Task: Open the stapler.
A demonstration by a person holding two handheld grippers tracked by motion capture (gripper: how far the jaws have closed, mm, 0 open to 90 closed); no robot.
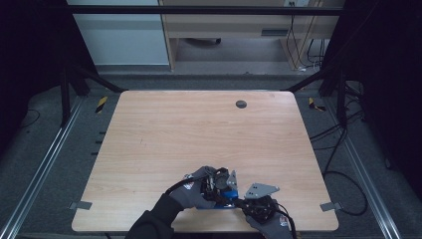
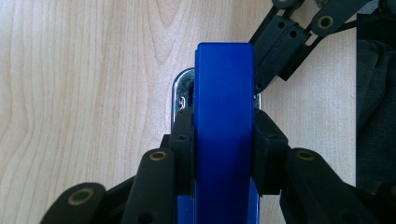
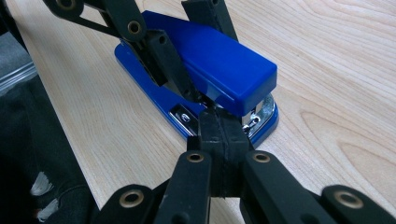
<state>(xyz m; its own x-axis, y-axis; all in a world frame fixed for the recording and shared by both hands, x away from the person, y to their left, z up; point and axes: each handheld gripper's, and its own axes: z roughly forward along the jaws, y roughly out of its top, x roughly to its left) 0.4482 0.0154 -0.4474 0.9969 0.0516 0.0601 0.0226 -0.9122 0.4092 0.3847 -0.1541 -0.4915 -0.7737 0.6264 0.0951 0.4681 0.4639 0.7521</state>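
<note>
At the near edge of the table, the right gripper had its jaws pressed together with nothing between them, tips poked into the mouth of the stapler, at the metal under its top arm. The left gripper was clamped on the stapler's blue top from both sides. The stapler sat flat on the wood. Judged step: opening or probing the staple channel while the body was steadied. The next move calls for a firm left hold and a careful lever.
</note>
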